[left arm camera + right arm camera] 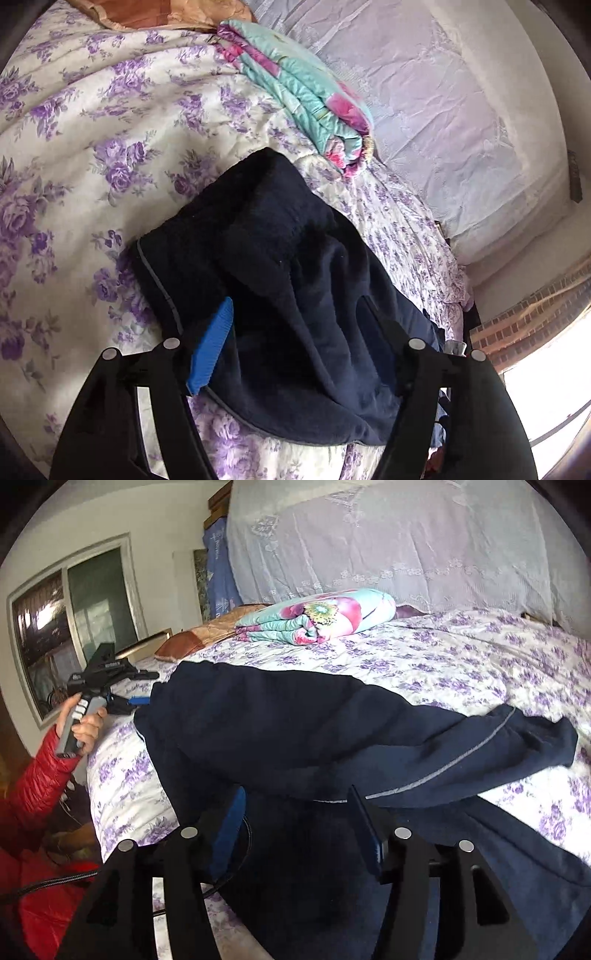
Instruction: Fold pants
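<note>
a bedroom with a window (pixel 70 627) and a lace-draped headboard (pixel 388 542) frames a wide bed under a white quilt printed with purple roses (pixel 92 147), a folded turquoise-and-pink floral blanket (pixel 317 618) near its head. dark navy fleece pants with grey piping (pixel 295 723) lie across the quilt, apparently mid-fold. the left gripper (pixel 295 332) straddles bunched cloth, jaws wide; the right gripper (pixel 295 819) likewise sits wide, fabric between its fingers, unclamped. next, both likely need to pinch and carry an edge over.

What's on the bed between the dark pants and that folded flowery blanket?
Only bare purple-flowered bedsheet separates the navy fleece pants from the folded turquoise-pink blanket, seen from the right wrist.
</note>
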`<action>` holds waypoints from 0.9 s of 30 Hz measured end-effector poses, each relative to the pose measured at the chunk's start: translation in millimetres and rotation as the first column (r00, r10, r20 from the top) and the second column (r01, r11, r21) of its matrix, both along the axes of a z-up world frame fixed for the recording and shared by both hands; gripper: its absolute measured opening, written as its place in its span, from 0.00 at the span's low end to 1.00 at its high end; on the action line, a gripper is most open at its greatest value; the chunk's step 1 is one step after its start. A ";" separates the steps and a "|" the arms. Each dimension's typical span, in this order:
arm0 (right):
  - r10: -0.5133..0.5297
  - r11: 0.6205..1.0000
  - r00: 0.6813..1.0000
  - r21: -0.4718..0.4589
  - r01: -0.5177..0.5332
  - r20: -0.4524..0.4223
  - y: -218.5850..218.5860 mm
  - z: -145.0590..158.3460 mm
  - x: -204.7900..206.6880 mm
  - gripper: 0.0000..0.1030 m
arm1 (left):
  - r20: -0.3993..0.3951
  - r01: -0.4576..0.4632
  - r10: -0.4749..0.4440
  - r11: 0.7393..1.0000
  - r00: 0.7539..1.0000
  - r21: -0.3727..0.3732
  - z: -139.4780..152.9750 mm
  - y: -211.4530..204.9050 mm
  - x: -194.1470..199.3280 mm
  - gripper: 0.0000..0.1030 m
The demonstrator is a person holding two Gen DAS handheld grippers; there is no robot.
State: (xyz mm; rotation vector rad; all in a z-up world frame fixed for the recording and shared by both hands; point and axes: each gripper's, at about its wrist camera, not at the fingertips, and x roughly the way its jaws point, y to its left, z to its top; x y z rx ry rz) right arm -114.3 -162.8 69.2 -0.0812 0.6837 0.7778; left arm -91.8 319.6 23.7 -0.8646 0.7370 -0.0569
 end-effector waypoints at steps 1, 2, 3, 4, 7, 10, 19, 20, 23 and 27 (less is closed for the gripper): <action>-0.035 0.999 0.999 0.039 0.037 -0.035 -7.3 -0.2 2.8 0.71 | -0.009 -0.005 0.005 1.000 1.000 0.006 -1.3 -0.4 2.1 0.65; -0.077 0.992 0.993 0.092 0.085 -0.085 -16.3 -0.6 7.0 0.79 | -0.014 -0.008 0.008 1.000 1.000 0.025 -0.4 -1.9 5.0 0.64; -0.111 0.979 0.983 0.153 0.134 -0.146 -25.1 -2.5 11.4 0.82 | -0.012 -0.006 0.006 0.999 1.000 0.048 1.8 -4.4 7.3 0.63; -0.134 0.957 0.966 0.223 0.184 -0.223 -33.6 -6.1 16.4 0.83 | -0.006 0.003 -0.002 0.998 1.000 0.067 4.2 -7.6 9.9 0.56; -0.160 0.866 0.880 0.364 0.342 -0.447 -50.6 -23.5 31.7 0.87 | 0.025 0.011 -0.014 0.990 1.000 0.140 5.4 -15.3 15.2 0.19; -0.164 0.777 0.812 0.434 0.457 -0.561 -58.7 -37.7 42.5 0.88 | 0.109 0.002 -0.019 0.988 0.994 0.153 0.9 -15.7 8.9 0.16; -0.173 0.733 0.768 0.440 0.519 -0.617 -37.0 -47.9 68.8 0.87 | 0.178 0.028 -0.032 0.999 0.984 0.023 -8.7 -1.9 3.7 0.16; -0.186 0.752 0.771 0.417 0.510 -0.609 -33.9 -46.0 70.2 0.86 | 0.176 0.028 -0.033 0.999 0.984 0.027 -8.4 -2.8 3.6 0.16; -0.226 0.799 0.776 0.344 0.494 -0.589 -25.5 -46.5 76.6 0.74 | 0.171 0.030 -0.035 0.999 0.985 0.029 -8.6 -3.2 4.1 0.16; -0.252 0.820 0.737 0.266 0.506 -0.627 -30.7 -57.7 93.0 0.22 | 0.151 0.036 -0.040 0.999 0.988 0.029 -8.3 -2.6 6.7 0.16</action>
